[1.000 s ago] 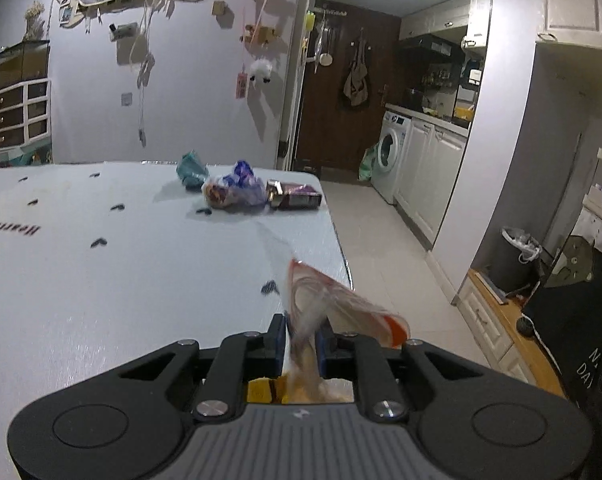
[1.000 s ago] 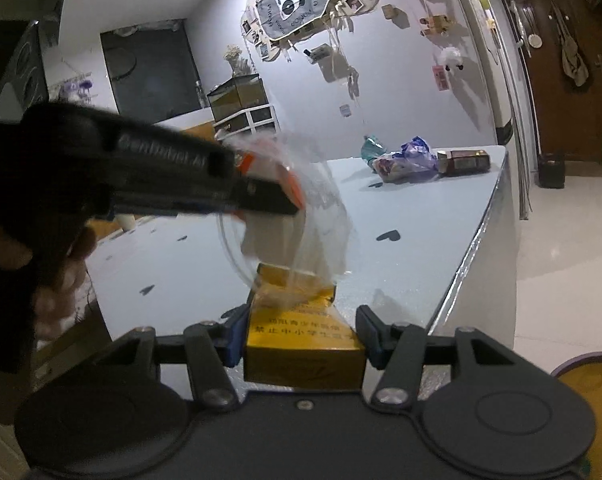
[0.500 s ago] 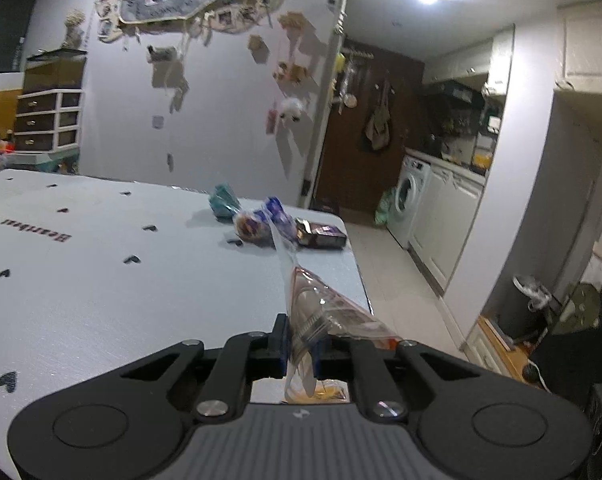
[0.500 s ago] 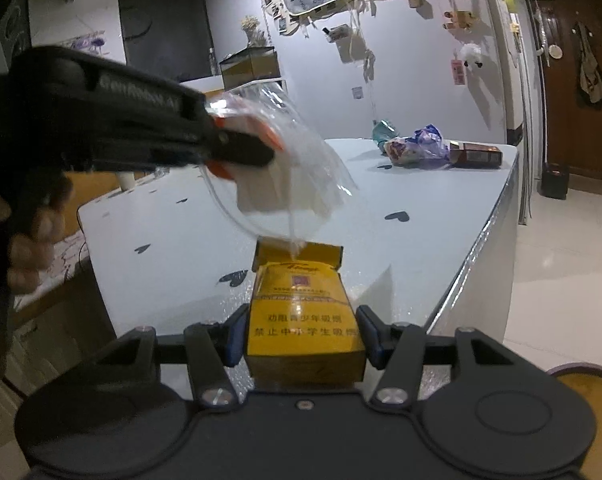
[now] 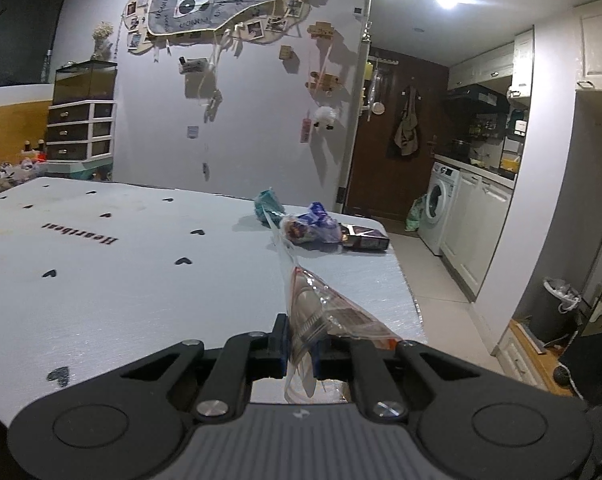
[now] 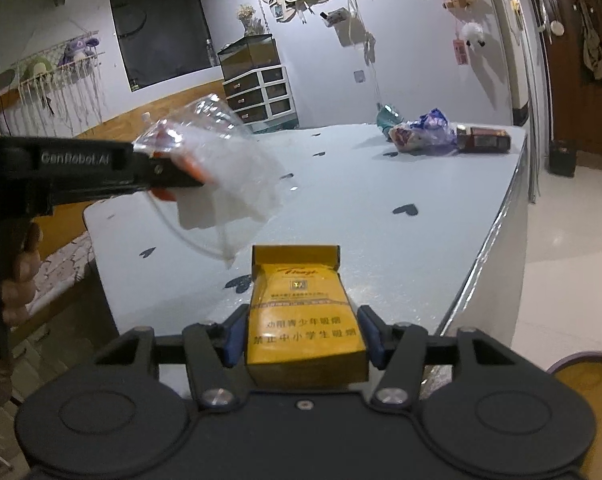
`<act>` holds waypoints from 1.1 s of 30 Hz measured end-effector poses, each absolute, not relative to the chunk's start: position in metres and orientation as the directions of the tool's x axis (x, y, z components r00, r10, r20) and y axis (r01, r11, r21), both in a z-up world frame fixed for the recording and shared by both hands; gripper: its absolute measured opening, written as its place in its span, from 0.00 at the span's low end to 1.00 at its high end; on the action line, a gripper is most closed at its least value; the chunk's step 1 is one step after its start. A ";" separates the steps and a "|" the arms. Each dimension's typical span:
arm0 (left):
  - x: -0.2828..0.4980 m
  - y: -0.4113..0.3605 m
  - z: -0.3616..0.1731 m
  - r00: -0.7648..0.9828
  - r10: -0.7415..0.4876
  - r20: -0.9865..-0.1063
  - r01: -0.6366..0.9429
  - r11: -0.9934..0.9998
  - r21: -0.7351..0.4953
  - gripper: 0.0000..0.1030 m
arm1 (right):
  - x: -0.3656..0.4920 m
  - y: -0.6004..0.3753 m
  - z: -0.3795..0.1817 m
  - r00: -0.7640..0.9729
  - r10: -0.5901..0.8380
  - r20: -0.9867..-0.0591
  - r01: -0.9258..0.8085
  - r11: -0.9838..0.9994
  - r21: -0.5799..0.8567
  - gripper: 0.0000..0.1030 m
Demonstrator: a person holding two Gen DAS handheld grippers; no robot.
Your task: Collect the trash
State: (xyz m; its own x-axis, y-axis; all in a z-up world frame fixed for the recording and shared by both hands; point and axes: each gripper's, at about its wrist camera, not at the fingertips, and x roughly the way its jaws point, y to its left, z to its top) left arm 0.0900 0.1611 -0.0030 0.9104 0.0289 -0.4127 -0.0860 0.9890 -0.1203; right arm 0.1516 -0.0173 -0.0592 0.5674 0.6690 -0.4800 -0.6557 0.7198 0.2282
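My left gripper [image 5: 300, 350] is shut on a clear plastic bag [image 5: 321, 312] with an orange edge, held above the near end of the white table [image 5: 121, 264]. In the right wrist view that bag [image 6: 225, 172] hangs from the left gripper [image 6: 189, 178] at left, open mouth to the right. My right gripper [image 6: 303, 336] is shut on a yellow cigarette box [image 6: 301, 320], just below and right of the bag. More trash lies at the table's far end: a teal wrapper [image 5: 267, 204], a crumpled snack bag [image 5: 309, 230] and a dark box [image 5: 365, 238].
A bin with a liner [image 5: 557, 312] stands on the floor at right by the kitchen cabinets. A washing machine [image 5: 437, 212] is beyond the table. A round purple-rimmed container [image 6: 585, 372] shows at the lower right. A drawer unit [image 5: 81, 132] stands by the wall.
My left gripper has lifted the bag up and to the left, off the yellow box. The right gripper has kept the box and tilted slightly; the bag no longer overlaps it.
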 end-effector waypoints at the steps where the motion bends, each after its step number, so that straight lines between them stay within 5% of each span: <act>1: 0.089 0.162 -0.003 0.910 0.034 -0.413 -0.090 0.989 -0.117 0.11 | 0.151 -0.018 -0.058 0.574 0.665 -0.477 -0.655 0.723 0.221 0.56; 14: 0.080 0.137 -0.006 0.914 0.025 -0.405 -0.053 0.997 -0.058 0.11 | 0.148 -0.058 -0.030 0.690 0.591 -0.417 -0.584 0.796 0.162 0.56; 33: 0.110 0.030 -0.023 0.893 -0.149 -0.424 0.137 0.989 -0.058 0.11 | 0.138 -0.172 -0.015 0.842 0.374 -0.388 -0.363 0.926 0.104 0.56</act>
State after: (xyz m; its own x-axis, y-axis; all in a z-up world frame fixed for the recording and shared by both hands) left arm 0.1096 0.0305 -0.0232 0.8935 -0.1487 -0.4237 0.1369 0.9889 -0.0585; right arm 0.1381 -0.1719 -0.0152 0.8422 0.3743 -0.3879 -0.3634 0.9258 0.1044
